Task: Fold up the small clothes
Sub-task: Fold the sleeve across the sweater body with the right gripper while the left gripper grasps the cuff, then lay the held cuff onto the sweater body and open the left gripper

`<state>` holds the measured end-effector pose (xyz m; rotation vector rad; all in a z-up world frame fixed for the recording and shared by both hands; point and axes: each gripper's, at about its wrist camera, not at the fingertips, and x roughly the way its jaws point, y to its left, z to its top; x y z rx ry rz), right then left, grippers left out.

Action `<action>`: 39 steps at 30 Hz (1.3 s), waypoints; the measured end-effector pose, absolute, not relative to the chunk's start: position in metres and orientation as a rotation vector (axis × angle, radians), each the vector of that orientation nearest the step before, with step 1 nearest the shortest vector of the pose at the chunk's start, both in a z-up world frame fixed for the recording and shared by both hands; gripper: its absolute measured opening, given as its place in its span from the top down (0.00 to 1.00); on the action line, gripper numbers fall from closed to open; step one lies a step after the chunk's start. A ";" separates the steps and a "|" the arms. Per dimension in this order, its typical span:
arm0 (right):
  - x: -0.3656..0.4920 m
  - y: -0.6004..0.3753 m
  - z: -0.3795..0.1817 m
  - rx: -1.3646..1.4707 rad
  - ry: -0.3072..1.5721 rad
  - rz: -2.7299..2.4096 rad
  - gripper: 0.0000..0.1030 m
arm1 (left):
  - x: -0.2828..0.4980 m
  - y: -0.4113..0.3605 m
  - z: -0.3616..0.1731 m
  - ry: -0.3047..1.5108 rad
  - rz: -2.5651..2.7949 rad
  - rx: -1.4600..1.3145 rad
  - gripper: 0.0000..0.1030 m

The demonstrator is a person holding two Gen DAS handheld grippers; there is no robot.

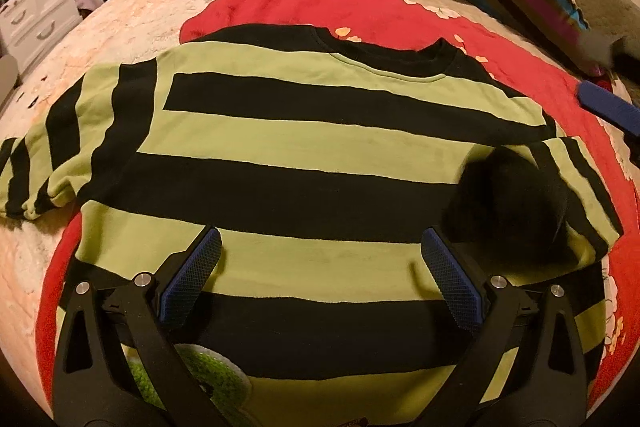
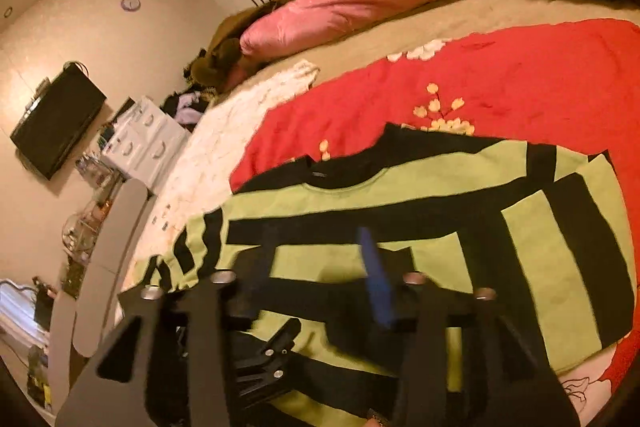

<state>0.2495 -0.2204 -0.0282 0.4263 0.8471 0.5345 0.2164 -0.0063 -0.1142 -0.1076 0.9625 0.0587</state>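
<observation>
Left gripper (image 1: 320, 267), seen from its own wrist cam: two black fingers w/ blue textured pads (image 1: 192, 275) spread wide apart, nothing between them, pointing fwd and slightly down. Its black linkage arms w/ silver pivot pins fill the lower corners of the view.

Right gripper (image 2: 320, 279), from its own wrist cam: blurred, view tilted. One blue pad (image 2: 376, 283) shows clearly; the other finger is smeared dark. Whether its jaws are parted or closed can't be told.
</observation>
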 end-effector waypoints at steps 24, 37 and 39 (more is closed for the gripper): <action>0.202 -0.328 -0.055 0.260 0.858 0.149 0.26 | 0.211 -0.055 -0.094 0.997 -0.276 -0.340 0.25; 0.193 -0.340 -0.055 0.298 0.870 0.133 0.26 | 0.249 -0.088 -0.117 1.116 -0.205 -0.328 0.91; 0.192 -0.338 -0.055 0.293 0.872 0.139 0.26 | 0.245 -0.085 -0.115 1.091 -0.217 -0.316 0.92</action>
